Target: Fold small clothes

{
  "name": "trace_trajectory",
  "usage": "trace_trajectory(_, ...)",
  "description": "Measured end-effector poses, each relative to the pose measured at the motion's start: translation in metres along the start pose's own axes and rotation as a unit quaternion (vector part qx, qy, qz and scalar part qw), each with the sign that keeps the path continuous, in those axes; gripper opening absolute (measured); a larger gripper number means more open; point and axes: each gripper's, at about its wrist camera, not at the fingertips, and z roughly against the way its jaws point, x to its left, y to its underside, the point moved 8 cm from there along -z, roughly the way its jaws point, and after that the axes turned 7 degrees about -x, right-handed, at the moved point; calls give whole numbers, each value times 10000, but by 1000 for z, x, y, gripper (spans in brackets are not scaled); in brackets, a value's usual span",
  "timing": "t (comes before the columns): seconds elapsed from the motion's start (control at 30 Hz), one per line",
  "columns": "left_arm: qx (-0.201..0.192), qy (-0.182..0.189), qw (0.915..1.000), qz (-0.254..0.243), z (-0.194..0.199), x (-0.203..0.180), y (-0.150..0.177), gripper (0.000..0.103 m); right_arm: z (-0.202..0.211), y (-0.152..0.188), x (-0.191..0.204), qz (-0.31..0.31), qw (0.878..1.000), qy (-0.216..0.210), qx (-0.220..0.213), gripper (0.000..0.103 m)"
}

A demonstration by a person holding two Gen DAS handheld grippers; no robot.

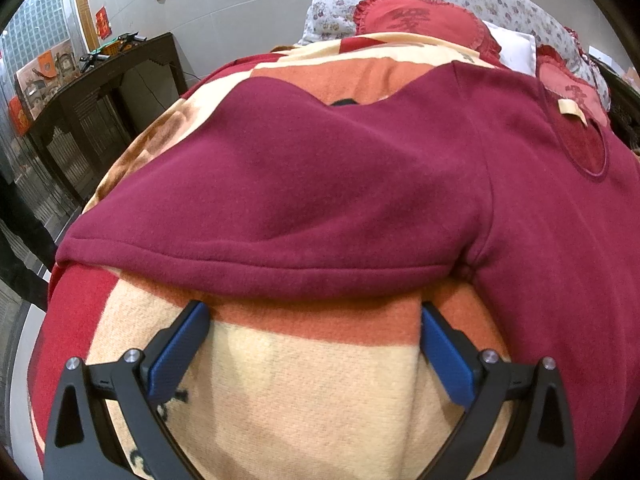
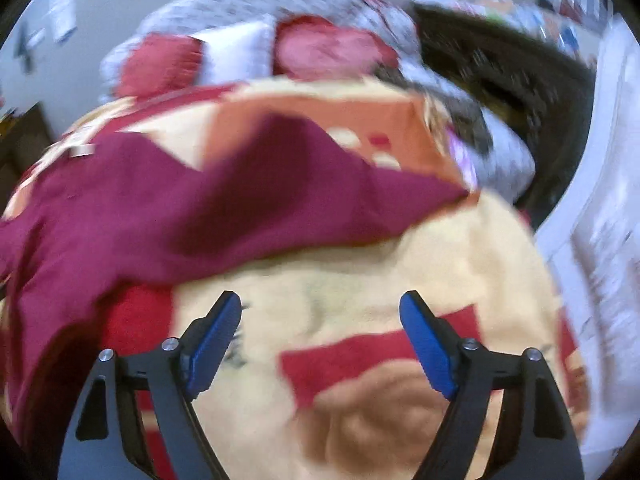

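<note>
Maroon top (image 1: 340,184): soft matt knit cloth, faintly fuzzy, with a stitched hem and a small pale woven label (image 1: 572,110) near its collar. Under the top, blanket (image 1: 304,392): thick, woolly, rough-napped cloth in cream, orange and red, no shine. Beyond the top, pillows (image 1: 436,20): red ruffled fabric and flowered cotton. Left of the top, cabinet (image 1: 104,92): dark carved wood, dull sheen. Left hand-held gripper (image 1: 316,312): matt black plastic frame, blue ridged pads (image 1: 180,356), bright polished metal pins. Right hand-held gripper (image 2: 320,300): same black plastic, blue textured pads (image 2: 214,344), shiny metal pins; cloth there blurred.
</note>
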Motion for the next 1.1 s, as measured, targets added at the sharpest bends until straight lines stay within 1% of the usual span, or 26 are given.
trace_trajectory(0.03, 50, -1, 10000, 4, 1, 0, -1, 103, 21, -8, 11, 12, 9998, -165, -65, 103)
trace_trajectory(0.07, 82, 16, 10000, -3, 1, 0, 0, 103, 34, -13, 20, -25, 9995, -302, -91, 103)
trace_trajectory(0.13, 202, 152, 9996, -120, 6, -4, -2, 103, 62, -25, 42, -192, 9973, -706, -89, 103)
trace_trajectory(0.17, 216, 153, 9996, -140, 6, -5, -1, 103, 73, -31, 53, -246, 9955, -912, -61, 103)
trace_trajectory(0.2, 280, 181, 9993, -171, 13, -6, -1, 103, 84, -36, 65, -254, 9937, -1094, -39, 103)
trace_trajectory(0.23, 261, 245, 9992, -162, 22, -8, -2, 102, 95, -42, 79, -215, 9919, -1254, -28, 103)
trace_trajectory(0.33, 69, 403, 9990, -185, 48, -12, -13, 102, 128, -66, 113, 65, 9862, -1636, -230, 103)
trace_trajectory(0.4, -178, 524, 9982, -245, 74, -17, -25, 103, 146, -80, 130, 98, 9819, -1838, -448, 103)
trace_trajectory(0.43, -236, 562, 9978, -253, 80, -19, -28, 103, 152, -88, 139, 67, 9789, -1975, -522, 103)
trace_trajectory(0.5, -392, 731, 9963, -229, 101, -26, -36, 103, 150, -91, 154, -61, 9743, -2186, -547, 103)
trace_trajectory(0.53, -421, 831, 9955, -199, 109, -31, -38, 103, 142, -87, 165, -107, 9728, -2272, -443, 103)
trace_trajectory(0.6, -433, 921, 9947, -161, 119, -39, -40, 103, 122, -77, 185, -121, 9724, -2318, -244, 103)
trace_trajectory(0.67, -495, 970, 9939, -157, 126, -47, -43, 103, 103, -71, 201, 81, 9794, -1977, -408, 103)
trace_trajectory(0.7, -539, 943, 9939, -169, 131, -51, -43, 103, 92, -67, 209, 193, 9836, -1711, -534, 103)
trace_trajectory(0.73, -553, 930, 9940, -183, 133, -53, -43, 103, 83, -64, 215, 211, 9854, -1593, -565, 103)
trace_trajectory(0.77, -555, 935, 9939, -211, 134, -56, -44, 103, 76, -60, 217, 135, 9854, -1618, -508, 103)
trace_trajectory(0.83, -545, 967, 9935, -246, 136, -63, -44, 103, 64, -54, 231, -71, 9822, -1837, -378, 103)
trace_trajectory(0.9, -559, 977, 9933, -244, 137, -67, -45, 103, 55, -52, 239, -110, 9836, -1772, -324, 103)
trace_trajectory(1.0, -615, 1033, 9925, -223, 140, -70, -47, 103, 48, -51, 248, -76, 9850, -1684, -373, 103)
trace_trajectory(1.1, -613, 1108, 9918, -156, 140, -74, -50, 103, 41, -46, 263, 69, 9862, -1620, -340, 103)
